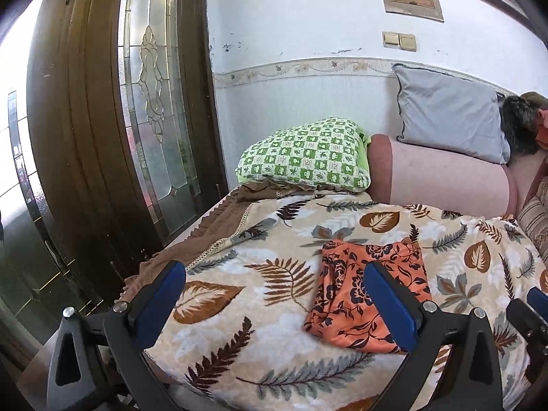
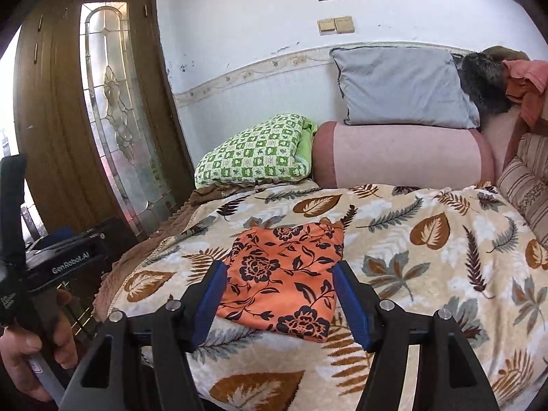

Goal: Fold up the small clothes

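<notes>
An orange garment with dark flowers [image 1: 339, 304] [image 2: 284, 274] lies folded flat on the leaf-print blanket [image 1: 267, 239] [image 2: 428, 274] that covers the bed. My left gripper [image 1: 274, 270] hovers over the blanket's near left part, open, with nothing between its blue pads; the garment lies under its right finger [image 1: 390, 304]. My right gripper [image 2: 281, 269] is held above the garment's near edge, open, its pads clear of the cloth on either side. At the left edge of the right wrist view a hand [image 2: 30, 352] holds the left tool's handle.
At the head of the bed lie a green checked pillow [image 1: 308, 154], a pink bolster [image 1: 438, 174] and a grey pillow [image 1: 448, 116]. Dark and orange clothes [image 2: 507, 78] are heaped at the far right above a striped cushion [image 2: 527, 185]. A wooden door with leaded glass [image 1: 150, 102] stands left of the bed.
</notes>
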Available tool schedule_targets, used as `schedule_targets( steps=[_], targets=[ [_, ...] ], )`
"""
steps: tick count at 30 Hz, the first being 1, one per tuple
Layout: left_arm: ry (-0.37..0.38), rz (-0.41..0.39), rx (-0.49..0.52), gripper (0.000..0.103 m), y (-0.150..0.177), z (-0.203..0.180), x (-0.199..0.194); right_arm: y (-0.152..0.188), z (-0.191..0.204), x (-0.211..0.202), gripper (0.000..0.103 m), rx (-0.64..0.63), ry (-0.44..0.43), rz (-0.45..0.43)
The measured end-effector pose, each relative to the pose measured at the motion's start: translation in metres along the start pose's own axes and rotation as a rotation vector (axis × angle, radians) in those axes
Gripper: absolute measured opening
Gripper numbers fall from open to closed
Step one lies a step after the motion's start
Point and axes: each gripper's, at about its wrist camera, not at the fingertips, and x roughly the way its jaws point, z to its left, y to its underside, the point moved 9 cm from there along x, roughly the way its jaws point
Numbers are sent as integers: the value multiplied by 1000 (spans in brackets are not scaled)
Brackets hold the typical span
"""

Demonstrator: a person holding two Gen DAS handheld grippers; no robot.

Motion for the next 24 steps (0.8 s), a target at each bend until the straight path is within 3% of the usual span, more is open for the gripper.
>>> schedule_targets(
  steps=[14,19,24],
  targets=[
    [12,11,5,103,-2,3,-11,9,7,8,68,-25,-3,33],
    [-32,-20,27,103,-5,5,-11,11,5,10,68,-29,-7,38],
    [29,-7,31,103,-2,-3,-3,15,-2,16,68,-16,-17,57]
  ],
)
